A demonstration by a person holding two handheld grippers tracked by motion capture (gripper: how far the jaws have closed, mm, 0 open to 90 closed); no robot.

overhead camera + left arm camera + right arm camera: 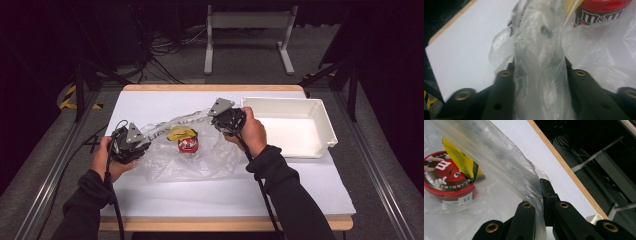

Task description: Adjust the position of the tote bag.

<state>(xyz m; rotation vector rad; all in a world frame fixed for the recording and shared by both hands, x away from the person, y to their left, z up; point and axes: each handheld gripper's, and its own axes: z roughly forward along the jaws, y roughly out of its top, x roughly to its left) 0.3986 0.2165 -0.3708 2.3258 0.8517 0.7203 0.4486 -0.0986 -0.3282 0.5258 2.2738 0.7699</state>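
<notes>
A crumpled clear plastic bag lies on the white sheet covering the wooden table, just left of a white rectangular plastic tray that sits at the sheet's right side. Both grippers hold the bag's upper edge, stretched between them above the sheet. The left gripper, at the end of the bag farthest from the tray, has its black jaws pinched on a gathered bunch of the film; the plastic fills the narrow gap between them. The right gripper, just beside the tray's near-left corner, has its jaws pressed tight together on a thin fold of the same film.

Inside the bag, between the two grippers, a round red M&M's candy tin rests on the sheet, with a yellow wrapper leaning on its top. The bag's film drapes in front of both.

Beyond the table, a grey metal stand and loose black cables lie on the floor.
</notes>
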